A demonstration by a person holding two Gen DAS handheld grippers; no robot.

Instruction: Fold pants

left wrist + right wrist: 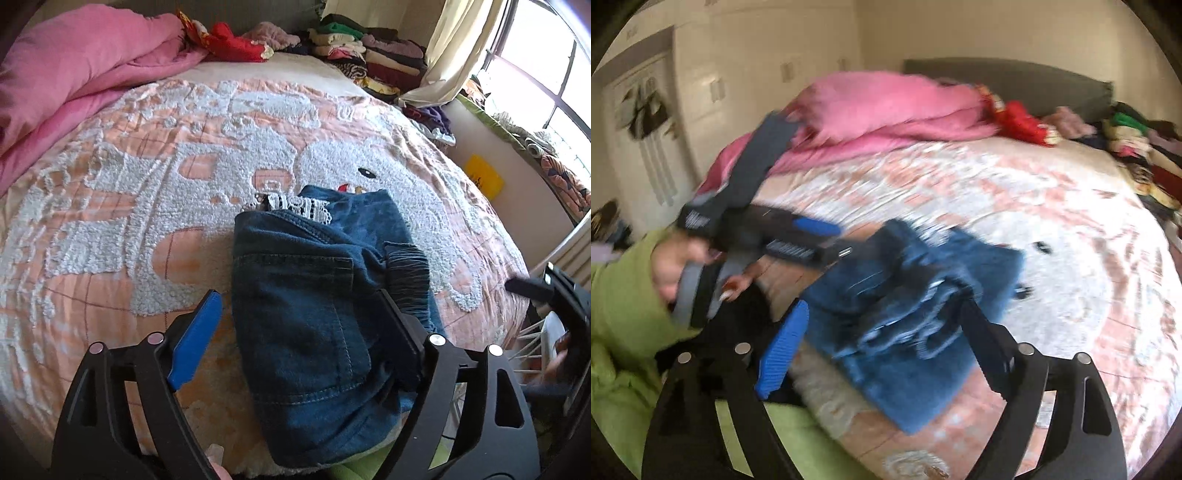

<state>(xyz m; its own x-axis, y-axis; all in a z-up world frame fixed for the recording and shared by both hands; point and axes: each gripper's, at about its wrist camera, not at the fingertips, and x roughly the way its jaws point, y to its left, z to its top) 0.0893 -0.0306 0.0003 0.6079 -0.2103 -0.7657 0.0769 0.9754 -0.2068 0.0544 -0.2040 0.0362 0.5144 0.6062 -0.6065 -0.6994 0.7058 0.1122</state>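
A pair of dark blue denim pants [306,295] lies folded into a compact bundle on the bed, with a back pocket facing up and a white lace trim at its far edge. My left gripper [299,314] is open just above the near part of the bundle, fingers on either side. In the blurred right wrist view the same pants [923,295] lie ahead, and my right gripper [882,325] is open over their near edge. The left gripper [812,236] shows there at the left of the pants. The right gripper also shows at the far right of the left wrist view [554,291].
The bed carries a peach and white tufted blanket [184,184]. A pink duvet [74,74] is heaped at the far left. Stacks of folded clothes [369,51] sit at the far right by the curtain and window. A green-sleeved arm [624,295] is at the left.
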